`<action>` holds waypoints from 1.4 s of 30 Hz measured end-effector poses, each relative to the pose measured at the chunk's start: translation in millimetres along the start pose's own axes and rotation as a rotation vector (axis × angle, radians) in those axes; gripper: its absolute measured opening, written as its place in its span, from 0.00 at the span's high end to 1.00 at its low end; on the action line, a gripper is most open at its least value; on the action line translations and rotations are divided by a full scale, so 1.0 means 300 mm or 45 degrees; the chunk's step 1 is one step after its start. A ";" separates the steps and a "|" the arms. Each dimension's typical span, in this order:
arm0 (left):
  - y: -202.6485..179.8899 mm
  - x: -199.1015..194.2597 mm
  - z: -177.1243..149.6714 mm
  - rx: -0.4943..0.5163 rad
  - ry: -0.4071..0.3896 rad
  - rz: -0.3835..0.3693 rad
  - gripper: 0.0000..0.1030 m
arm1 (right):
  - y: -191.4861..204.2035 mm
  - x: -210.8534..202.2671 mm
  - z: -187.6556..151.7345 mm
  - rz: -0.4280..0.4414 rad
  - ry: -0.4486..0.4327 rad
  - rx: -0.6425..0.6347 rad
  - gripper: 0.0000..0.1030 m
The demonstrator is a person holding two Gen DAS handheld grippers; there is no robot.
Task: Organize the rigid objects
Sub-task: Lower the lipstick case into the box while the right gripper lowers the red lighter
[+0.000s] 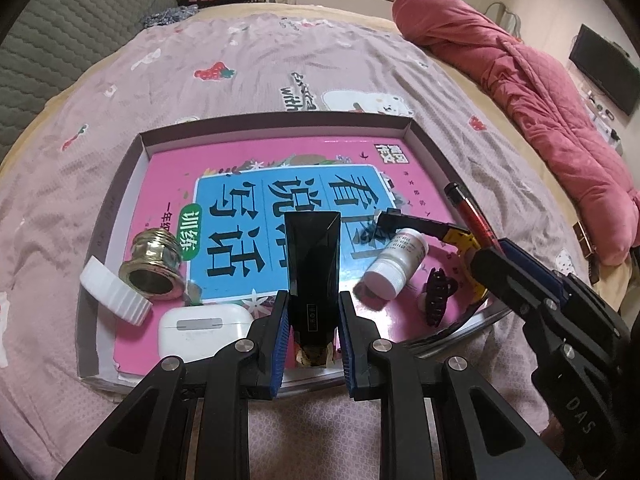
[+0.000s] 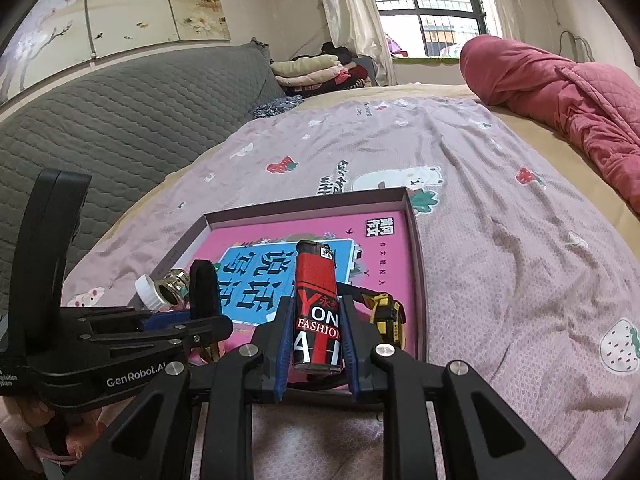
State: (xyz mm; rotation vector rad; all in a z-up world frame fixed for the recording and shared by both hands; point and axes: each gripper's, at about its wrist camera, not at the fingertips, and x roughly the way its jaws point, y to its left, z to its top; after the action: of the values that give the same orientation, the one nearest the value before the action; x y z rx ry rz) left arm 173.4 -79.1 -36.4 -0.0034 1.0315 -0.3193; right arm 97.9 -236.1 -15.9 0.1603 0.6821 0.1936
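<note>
A shallow box lid on the bed holds a pink book. On it lie a brass fitting, a white cap, a white earbud case, a white bottle, a black hair clip and a yellow-black tape measure. My left gripper is shut on a black tube, held above the box's near edge. My right gripper is shut on a red lighter and holds it upright over the box's right side; the lighter also shows in the left wrist view.
The bed has a lilac printed sheet. A rolled pink quilt lies along the right. A grey padded headboard stands to the left, with folded clothes at the far end.
</note>
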 end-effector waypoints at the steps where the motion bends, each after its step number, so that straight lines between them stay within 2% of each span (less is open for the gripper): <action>1: 0.000 0.001 -0.001 0.002 0.000 0.001 0.78 | -0.004 0.002 0.001 -0.001 0.001 0.005 0.78; 24: 0.002 0.045 0.005 -0.031 0.060 -0.003 0.78 | -0.005 0.056 -0.028 -0.020 0.090 0.030 0.78; 42: 0.009 0.047 0.001 -0.035 0.075 0.017 0.76 | 0.009 0.064 -0.043 -0.054 0.089 0.014 0.78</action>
State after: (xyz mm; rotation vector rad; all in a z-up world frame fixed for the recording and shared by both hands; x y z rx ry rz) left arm 181.1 -80.3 -48.6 -0.0119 1.0939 -0.2946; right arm 103.9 -227.9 -37.0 0.1497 0.7554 0.1553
